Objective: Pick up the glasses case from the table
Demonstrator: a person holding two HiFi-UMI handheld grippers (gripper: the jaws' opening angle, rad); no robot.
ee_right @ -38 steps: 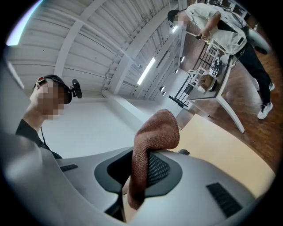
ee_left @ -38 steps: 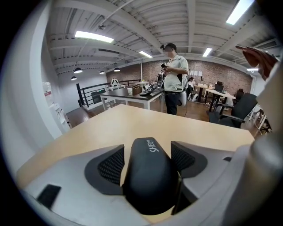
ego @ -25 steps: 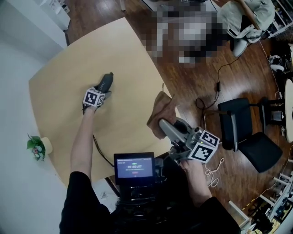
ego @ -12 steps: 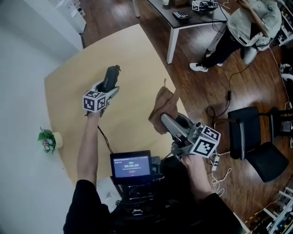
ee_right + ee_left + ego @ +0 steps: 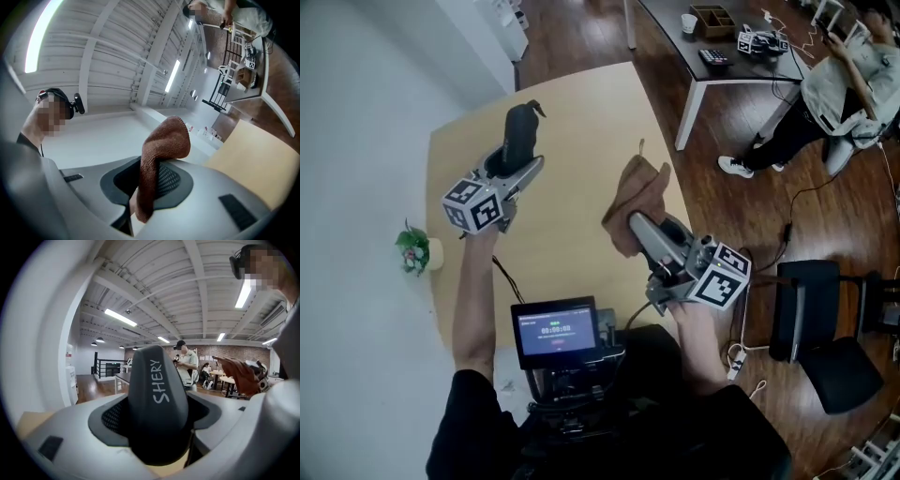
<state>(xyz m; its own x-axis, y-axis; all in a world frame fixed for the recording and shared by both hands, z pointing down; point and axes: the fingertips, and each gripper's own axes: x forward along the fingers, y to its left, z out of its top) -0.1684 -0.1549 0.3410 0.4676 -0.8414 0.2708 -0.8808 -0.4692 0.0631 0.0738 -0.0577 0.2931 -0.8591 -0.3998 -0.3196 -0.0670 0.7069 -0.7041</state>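
Note:
The black glasses case (image 5: 519,138) is held up off the tan table (image 5: 581,122), standing out of my left gripper (image 5: 508,165), which is shut on it. In the left gripper view the case (image 5: 157,404) fills the space between the two pads and shows white lettering on its side. My right gripper (image 5: 639,228) is shut on a brown cloth (image 5: 637,199) that hangs over the table's right edge. The right gripper view has the cloth (image 5: 159,164) pinched between the pads and curling over the top.
A small potted plant (image 5: 416,251) stands at the table's left edge. A person (image 5: 834,84) stands by a dark desk (image 5: 722,47) at the back right. A black office chair (image 5: 820,328) and floor cables lie to the right. A small screen (image 5: 556,330) sits in front of me.
My left gripper has risen well off the table with the glasses case in it and tipped towards level. The right gripper with the cloth has risen a little.

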